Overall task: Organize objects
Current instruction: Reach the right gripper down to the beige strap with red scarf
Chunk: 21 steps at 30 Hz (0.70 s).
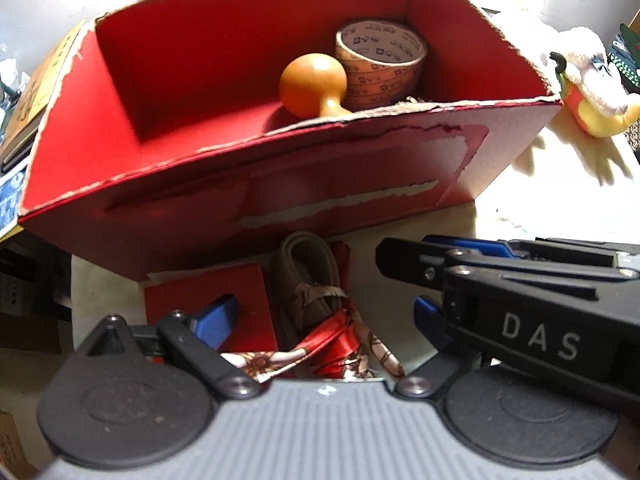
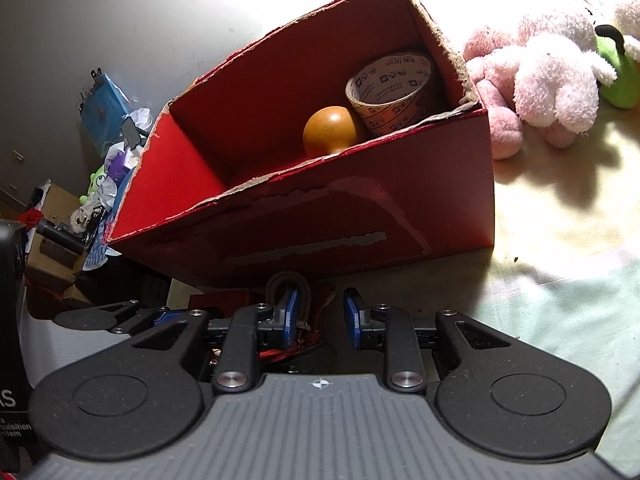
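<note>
Scarf (image 1: 340,336) lies bundled between left gripper (image 1: 320,320) fingers, spread apart; right gripper (image 2: 320,320) gapes, empty. Close low on the bundle, then lift clear of the red box (image 1: 280,184) wall.

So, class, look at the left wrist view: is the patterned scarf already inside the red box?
No, the patterned scarf lies outside on the table in front of the red box, which holds only a tape roll and a wooden knob.

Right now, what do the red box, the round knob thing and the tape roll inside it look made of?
Box: matte red cardboard, with torn pale edges. Knob: probably varnished wood, with a smooth orange-brown sheen. Tape roll: glossy tan plastic tape, it seems, on a printed core, likely card.
</note>
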Tool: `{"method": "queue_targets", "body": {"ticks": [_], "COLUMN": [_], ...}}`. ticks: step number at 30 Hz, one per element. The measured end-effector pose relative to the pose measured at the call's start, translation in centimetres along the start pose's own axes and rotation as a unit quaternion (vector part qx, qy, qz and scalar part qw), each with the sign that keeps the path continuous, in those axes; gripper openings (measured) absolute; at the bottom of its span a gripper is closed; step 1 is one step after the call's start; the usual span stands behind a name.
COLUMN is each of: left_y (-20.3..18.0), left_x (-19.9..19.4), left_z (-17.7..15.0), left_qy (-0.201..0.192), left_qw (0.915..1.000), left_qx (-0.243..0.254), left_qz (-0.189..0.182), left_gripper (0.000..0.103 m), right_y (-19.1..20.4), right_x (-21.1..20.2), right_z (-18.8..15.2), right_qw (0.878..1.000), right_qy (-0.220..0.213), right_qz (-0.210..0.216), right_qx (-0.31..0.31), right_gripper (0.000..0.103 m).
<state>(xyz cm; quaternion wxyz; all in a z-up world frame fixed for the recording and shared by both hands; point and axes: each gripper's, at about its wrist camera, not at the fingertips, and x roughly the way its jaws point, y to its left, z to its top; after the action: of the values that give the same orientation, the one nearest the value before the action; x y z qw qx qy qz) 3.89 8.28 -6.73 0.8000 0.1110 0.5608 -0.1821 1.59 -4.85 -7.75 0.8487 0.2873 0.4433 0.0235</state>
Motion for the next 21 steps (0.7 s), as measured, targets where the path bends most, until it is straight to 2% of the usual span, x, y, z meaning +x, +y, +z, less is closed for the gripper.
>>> {"method": "queue_targets", "body": {"ticks": [4, 9, 16, 21], "left_y": [0.5, 1.8, 3.3, 3.5], "left_x": [0.2, -0.3, -0.7, -0.7], "left_z": [-0.1, -0.7, -1.4, -1.6], "left_qy": [0.002, -0.020, -0.053, -0.063], "left_qw": [0.9998, 0.9980, 0.9902, 0.9852], "left_qx": [-0.005, -0.014, -0.026, -0.018], "left_qz": [-0.017, -0.058, -0.126, -0.158], "left_gripper": [0.095, 0.095, 0.094, 0.094], "right_y": [0.0, -0.1, -0.1, 0.7], "right_x": [0.3, 0.9, 2.0, 3.1], "right_z": [0.1, 0.2, 0.4, 0.7], "right_qw": [1.000, 1.000, 0.999, 0.997], "right_qy": [0.009, 0.024, 0.045, 0.071], "right_qz": [0.002, 0.006, 0.012, 0.027], "right_qx": [-0.003, -0.009, -0.016, -0.033], "right_gripper": [0.032, 0.032, 0.031, 0.032]}}
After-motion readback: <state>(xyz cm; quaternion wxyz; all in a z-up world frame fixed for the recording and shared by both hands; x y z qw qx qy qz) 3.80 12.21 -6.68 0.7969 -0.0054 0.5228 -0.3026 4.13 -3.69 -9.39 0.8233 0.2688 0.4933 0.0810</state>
